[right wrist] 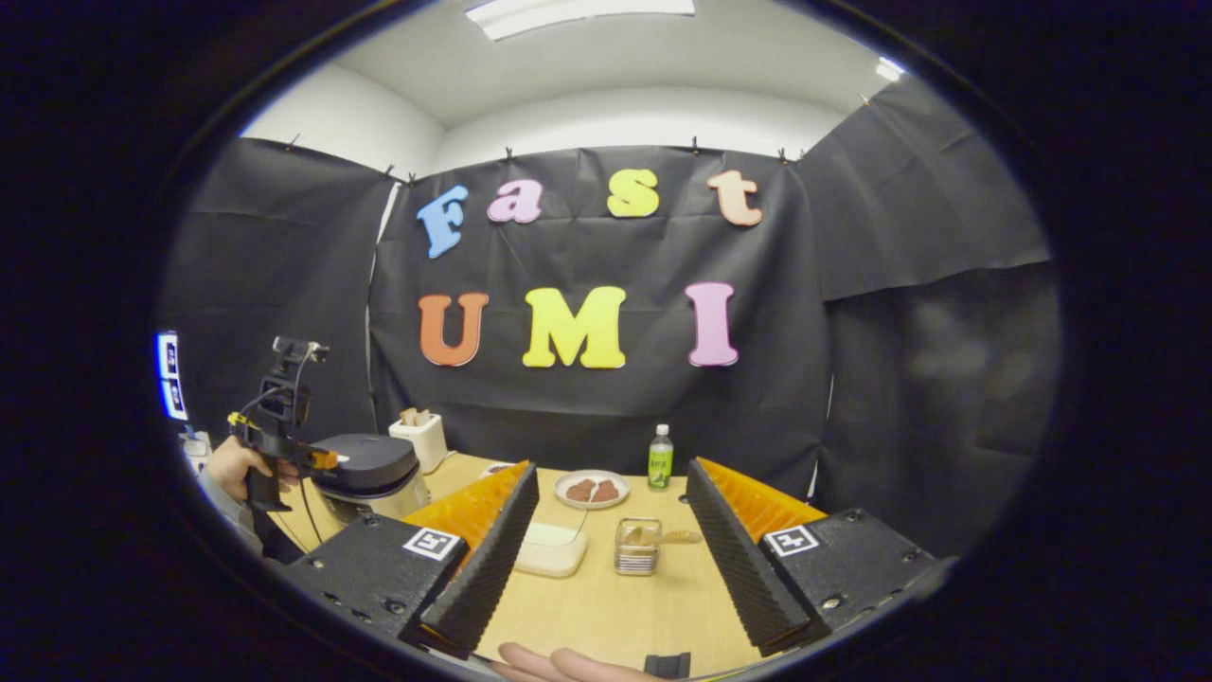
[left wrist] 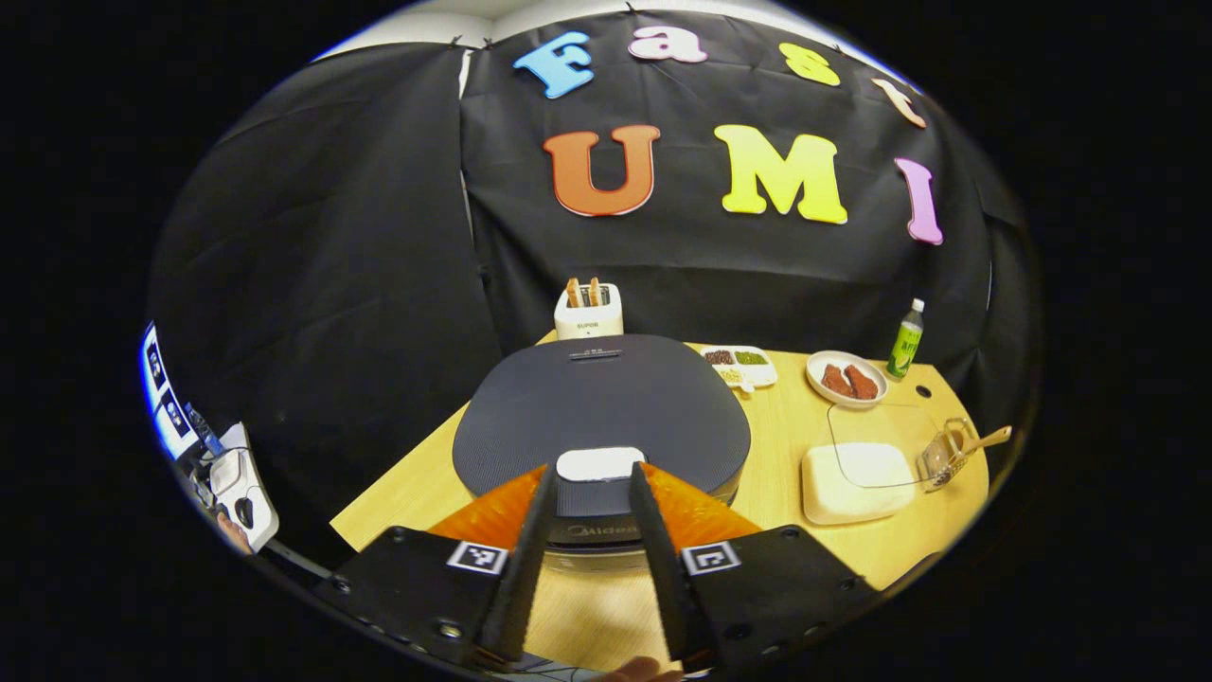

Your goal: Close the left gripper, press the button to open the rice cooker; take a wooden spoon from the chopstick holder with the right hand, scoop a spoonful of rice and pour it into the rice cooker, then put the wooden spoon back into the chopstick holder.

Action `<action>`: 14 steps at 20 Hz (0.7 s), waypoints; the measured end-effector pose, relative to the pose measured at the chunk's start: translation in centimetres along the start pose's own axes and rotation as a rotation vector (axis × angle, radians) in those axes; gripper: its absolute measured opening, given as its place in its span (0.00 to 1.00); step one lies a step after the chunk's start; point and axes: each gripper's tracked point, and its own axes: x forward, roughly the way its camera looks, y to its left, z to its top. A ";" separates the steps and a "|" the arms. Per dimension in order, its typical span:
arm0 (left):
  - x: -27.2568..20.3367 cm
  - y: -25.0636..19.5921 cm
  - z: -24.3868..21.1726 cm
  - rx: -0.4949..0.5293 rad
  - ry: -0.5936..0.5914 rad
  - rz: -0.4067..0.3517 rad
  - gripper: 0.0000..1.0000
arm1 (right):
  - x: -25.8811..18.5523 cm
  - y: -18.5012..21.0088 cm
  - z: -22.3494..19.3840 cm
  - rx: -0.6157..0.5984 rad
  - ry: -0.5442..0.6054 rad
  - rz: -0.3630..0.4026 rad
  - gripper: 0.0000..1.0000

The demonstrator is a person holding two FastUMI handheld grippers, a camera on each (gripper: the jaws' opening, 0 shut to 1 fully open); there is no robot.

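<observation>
The round dark-lidded rice cooker (left wrist: 600,417), at twelve o'clock just beyond the narrowly parted left gripper (left wrist: 592,483), is lid-down, its white button (left wrist: 599,463) unpressed, while the right gripper (right wrist: 611,507) gapes wide, empty.

Dark grey dotted-texture rice cooker lid (left wrist: 600,407), white rectangular button (left wrist: 599,463), pale wooden table (left wrist: 786,426), green-labelled plastic bottle (left wrist: 906,341).
</observation>
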 end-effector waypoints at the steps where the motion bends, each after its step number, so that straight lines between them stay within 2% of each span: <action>1: -0.8 0.0 0.6 0.001 -0.018 -0.001 0.69 | 0.0 -0.2 -0.1 -0.002 0.005 -0.003 1.00; 2: -1.6 0.3 0.8 0.006 -0.031 -0.002 0.82 | -0.1 -0.4 -0.2 -0.005 0.007 -0.009 0.97; 3: -2.5 0.2 1.4 0.012 -0.051 -0.006 0.96 | -0.2 -0.5 -0.3 -0.005 0.007 -0.012 1.00; 4: -3.8 0.2 2.0 0.019 -0.069 -0.011 0.95 | -0.3 -0.6 -0.3 -0.005 0.004 -0.014 0.98; 8: -7.7 -0.1 3.9 0.036 -0.162 -0.030 0.95 | -0.2 -0.9 -1.3 -0.012 0.008 -0.027 1.00; 14: -12.9 -1.1 4.3 0.015 -0.269 -0.074 0.95 | 1.9 -2.2 -3.9 0.013 0.055 -0.042 1.00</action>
